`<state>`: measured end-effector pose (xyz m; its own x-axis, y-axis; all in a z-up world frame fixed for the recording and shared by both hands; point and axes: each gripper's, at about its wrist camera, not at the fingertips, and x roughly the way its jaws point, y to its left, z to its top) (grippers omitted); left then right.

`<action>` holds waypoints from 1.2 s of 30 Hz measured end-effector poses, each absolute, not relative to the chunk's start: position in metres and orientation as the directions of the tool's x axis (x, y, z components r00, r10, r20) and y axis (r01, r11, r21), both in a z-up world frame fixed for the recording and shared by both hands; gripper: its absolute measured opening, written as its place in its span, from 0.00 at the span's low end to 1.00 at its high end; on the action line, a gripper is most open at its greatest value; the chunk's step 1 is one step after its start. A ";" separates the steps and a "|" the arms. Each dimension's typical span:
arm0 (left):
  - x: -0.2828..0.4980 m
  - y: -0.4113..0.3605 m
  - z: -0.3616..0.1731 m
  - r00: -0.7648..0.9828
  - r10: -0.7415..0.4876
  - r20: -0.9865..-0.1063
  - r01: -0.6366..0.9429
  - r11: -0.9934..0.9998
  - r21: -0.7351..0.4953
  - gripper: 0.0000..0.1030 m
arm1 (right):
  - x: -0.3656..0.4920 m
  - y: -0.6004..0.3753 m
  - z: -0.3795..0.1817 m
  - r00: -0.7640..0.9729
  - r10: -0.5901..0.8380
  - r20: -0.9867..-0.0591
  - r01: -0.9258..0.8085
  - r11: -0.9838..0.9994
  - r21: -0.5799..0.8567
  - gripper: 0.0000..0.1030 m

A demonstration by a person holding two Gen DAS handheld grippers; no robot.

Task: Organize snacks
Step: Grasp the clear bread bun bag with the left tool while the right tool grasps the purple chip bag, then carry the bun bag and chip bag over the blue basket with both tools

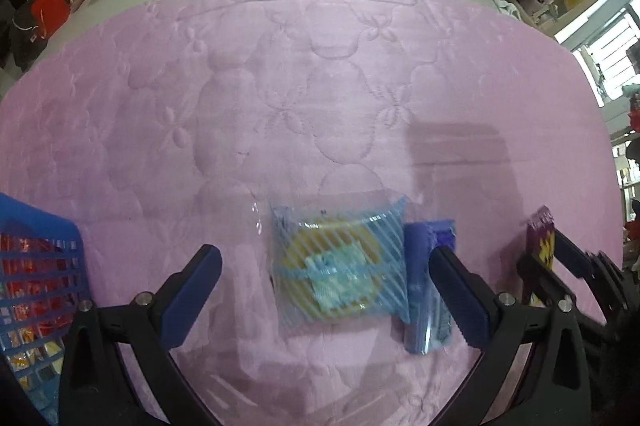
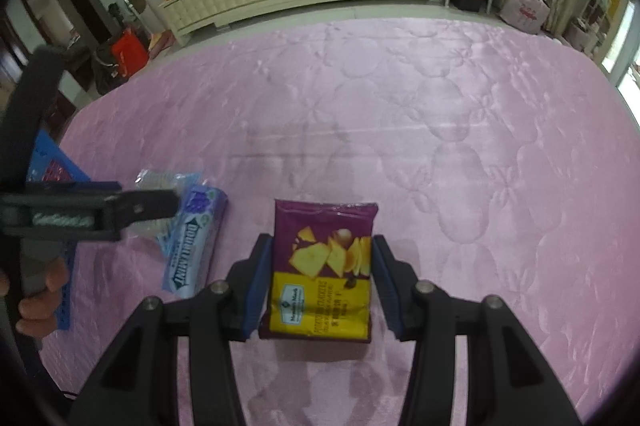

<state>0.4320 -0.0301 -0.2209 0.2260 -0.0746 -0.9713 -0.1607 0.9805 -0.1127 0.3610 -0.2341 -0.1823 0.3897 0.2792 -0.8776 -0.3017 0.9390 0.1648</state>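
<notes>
On the pink bed (image 2: pixel 440 129), with the blue basket (image 1: pixel 36 258) as your landmark: your right tool (image 2: pixel 320 266) is clamped on the chip bag (image 2: pixel 320 266), farthest from it. Keep your wide-apart left tool (image 1: pixel 324 266) centred over the striped packet (image 1: pixel 340 266), nearer the basket.

Cookie pack (image 1: pixel 340 266) beside basket (image 1: pixel 40 266)

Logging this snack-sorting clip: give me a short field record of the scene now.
surface: pink quilt
left tongs: open, over striped clear packet
right tongs: shut on purple-yellow chip bag
beside packet: blue wrapped snack, lying on the quilt
basket: blue basket at left, snacks inside
</notes>
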 end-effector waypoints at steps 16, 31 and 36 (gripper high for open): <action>0.451 -0.071 -0.229 0.193 0.013 -0.981 -0.051 0.999 0.003 0.77 | 0.365 -0.239 -0.185 0.376 0.311 -0.873 -0.307 0.931 0.200 0.52; 0.407 -0.080 -0.203 0.214 -0.034 -0.976 -0.031 0.999 -0.041 0.53 | 0.348 -0.249 -0.187 0.340 0.333 -0.880 -0.237 0.935 0.263 0.52; 0.363 -0.077 -0.171 0.249 -0.055 -0.967 -0.010 0.998 -0.059 0.53 | 0.323 -0.242 -0.154 0.364 0.326 -0.872 -0.271 0.933 0.236 0.52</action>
